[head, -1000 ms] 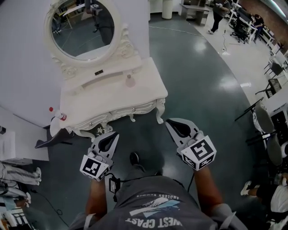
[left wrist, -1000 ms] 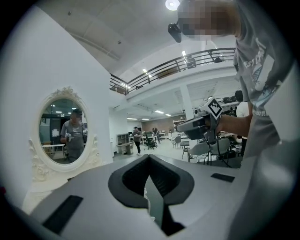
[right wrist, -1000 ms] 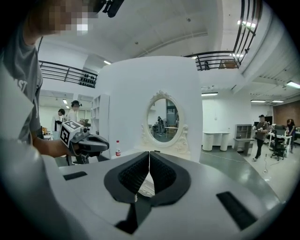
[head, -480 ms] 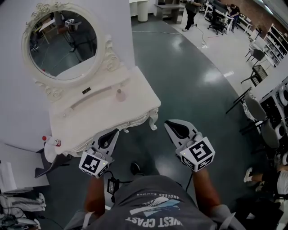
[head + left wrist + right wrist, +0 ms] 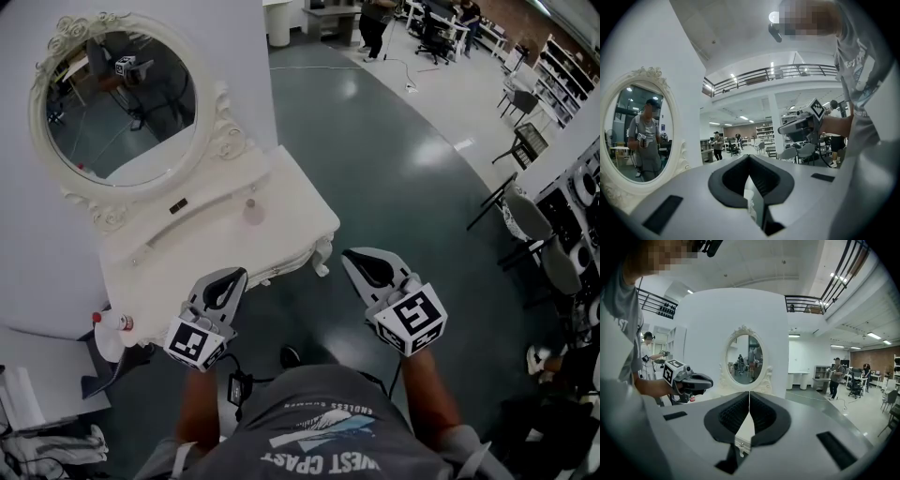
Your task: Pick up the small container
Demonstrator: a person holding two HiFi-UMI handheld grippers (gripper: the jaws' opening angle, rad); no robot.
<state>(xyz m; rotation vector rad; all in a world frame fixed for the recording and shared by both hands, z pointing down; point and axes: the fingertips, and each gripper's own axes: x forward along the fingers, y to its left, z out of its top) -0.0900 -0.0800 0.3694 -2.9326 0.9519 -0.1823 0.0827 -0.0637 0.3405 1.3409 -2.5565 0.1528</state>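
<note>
A small pale container [image 5: 252, 212] stands upright on the top of a white dressing table [image 5: 159, 281], below its oval mirror [image 5: 120, 103]. My left gripper [image 5: 231, 276] is shut and empty, its tip over the table's front edge, well short of the container. The left gripper view shows its jaws [image 5: 749, 161] closed together, with the mirror [image 5: 640, 136] to the left. My right gripper [image 5: 363, 256] is also shut with nothing in it and hangs over the floor, right of the table's corner. In the right gripper view its jaws [image 5: 749, 399] meet, pointing toward the mirror [image 5: 744, 357].
A red-capped bottle [image 5: 113, 322] sits low at the table's left end. A white wall [image 5: 37, 281] backs the table. Chairs [image 5: 525, 220] and desks stand at the far right, and people [image 5: 377, 17] are at the room's far end. Dark glossy floor [image 5: 394, 169] spreads between.
The dressing table has slid left and nearer in the head view as the person walked up. The left gripper's tip now reaches over the table's front edge. Both grippers stayed shut.
</note>
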